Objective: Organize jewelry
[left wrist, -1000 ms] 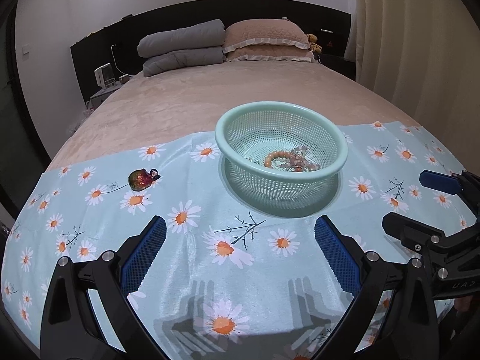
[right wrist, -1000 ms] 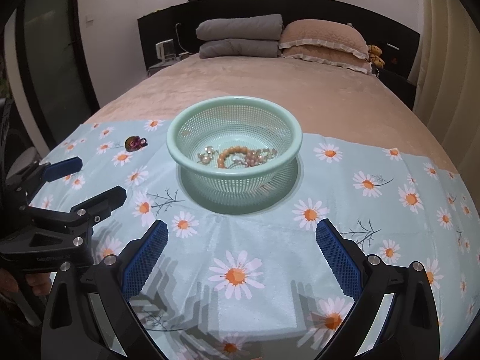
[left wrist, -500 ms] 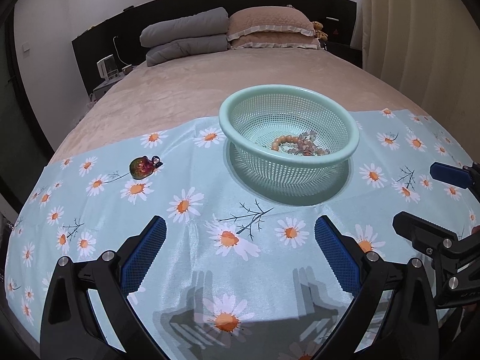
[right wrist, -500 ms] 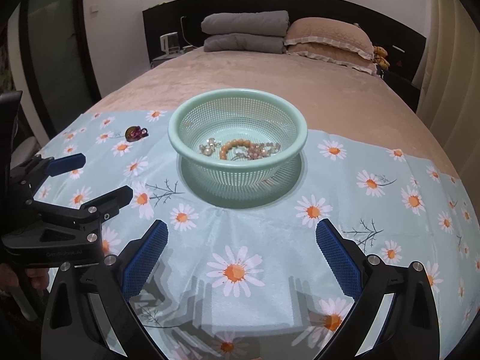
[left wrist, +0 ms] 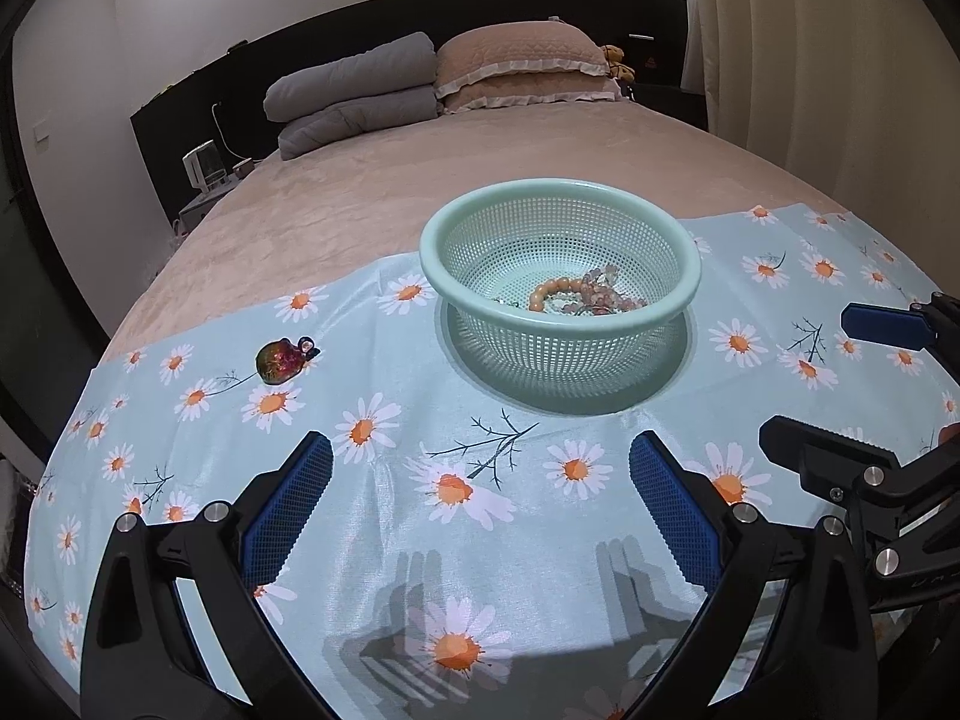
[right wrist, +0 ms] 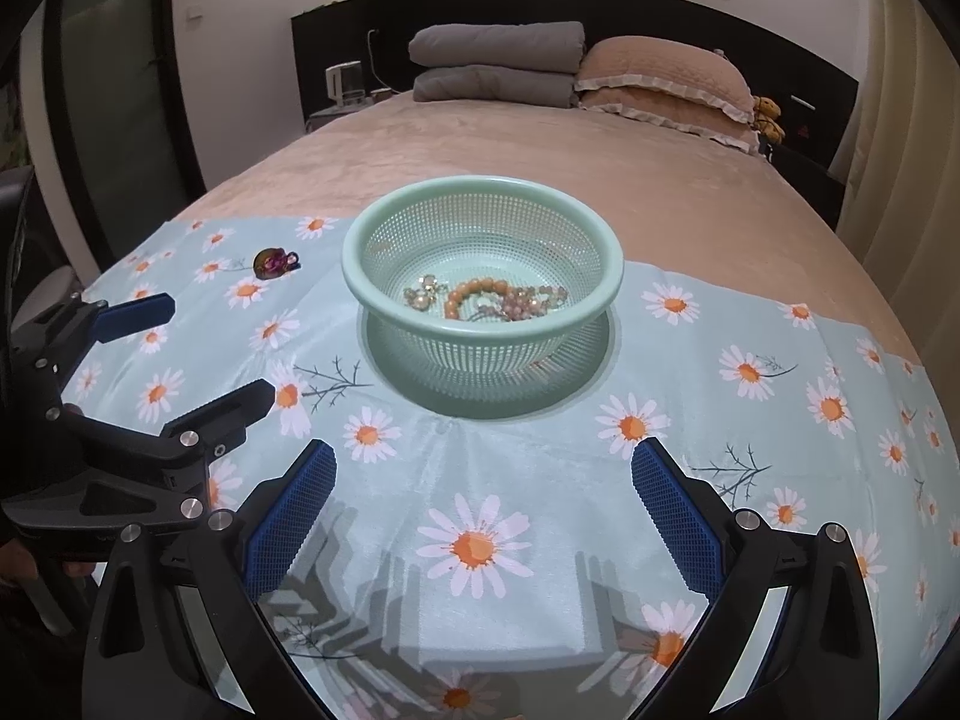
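A mint green mesh basket (left wrist: 684, 264) stands on a daisy-print cloth (left wrist: 420, 420) on the bed, and it also shows in the right wrist view (right wrist: 606, 246). Inside lie a peach bead bracelet (right wrist: 474, 294), a pale bead strand (right wrist: 534, 300) and a pearl piece (right wrist: 423, 295). An iridescent red-green pendant (left wrist: 279, 360) lies on the cloth left of the basket, also visible in the right wrist view (right wrist: 271, 261). My left gripper (left wrist: 480, 504) is open and empty, in front of the basket. My right gripper (right wrist: 483, 507) is open and empty too.
The beige bedspread (left wrist: 420, 180) stretches behind the cloth. Grey and beige pillows (left wrist: 432, 84) lie by the dark headboard. A nightstand with a small white appliance (left wrist: 204, 168) stands at the far left. Curtains (left wrist: 840, 60) hang on the right.
Both grippers have drawn back and risen a little, so the basket sits farther off. In the left wrist view the basket has shifted right. Nothing was grasped or released.
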`<state>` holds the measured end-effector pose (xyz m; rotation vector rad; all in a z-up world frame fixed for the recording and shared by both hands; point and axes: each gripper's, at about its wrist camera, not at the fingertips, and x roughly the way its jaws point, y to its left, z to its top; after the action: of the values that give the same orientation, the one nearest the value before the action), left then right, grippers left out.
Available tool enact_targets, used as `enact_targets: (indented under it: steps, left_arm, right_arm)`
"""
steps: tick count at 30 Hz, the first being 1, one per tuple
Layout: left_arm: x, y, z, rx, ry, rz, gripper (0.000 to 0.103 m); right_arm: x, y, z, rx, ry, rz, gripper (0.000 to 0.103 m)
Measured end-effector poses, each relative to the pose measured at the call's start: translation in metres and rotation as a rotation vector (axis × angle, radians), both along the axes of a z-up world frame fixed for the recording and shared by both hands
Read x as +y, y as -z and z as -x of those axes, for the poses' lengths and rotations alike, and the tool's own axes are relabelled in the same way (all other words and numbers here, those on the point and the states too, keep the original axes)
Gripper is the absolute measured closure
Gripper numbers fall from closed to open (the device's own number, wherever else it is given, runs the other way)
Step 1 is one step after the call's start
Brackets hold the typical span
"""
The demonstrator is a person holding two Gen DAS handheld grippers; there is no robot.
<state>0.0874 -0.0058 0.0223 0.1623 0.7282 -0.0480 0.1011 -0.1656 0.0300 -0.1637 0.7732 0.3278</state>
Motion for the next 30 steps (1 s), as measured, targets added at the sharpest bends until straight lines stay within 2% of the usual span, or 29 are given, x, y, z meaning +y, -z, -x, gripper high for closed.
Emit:
enact_targets:
  steps: [25,30]
  left_arm:
    - [0.011,0.001,-0.004,0.007,-0.015,-0.011,0.006]
    - [0.014,-0.002,-0.004,-0.003,-0.022,0.010,0.006]
  right_arm:
    - [-0.015,-0.001,-0.006,0.014,0.030,0.005,0.008]
    - [-0.015,-0.001,-0.007,0.015,0.026,0.003,0.008]
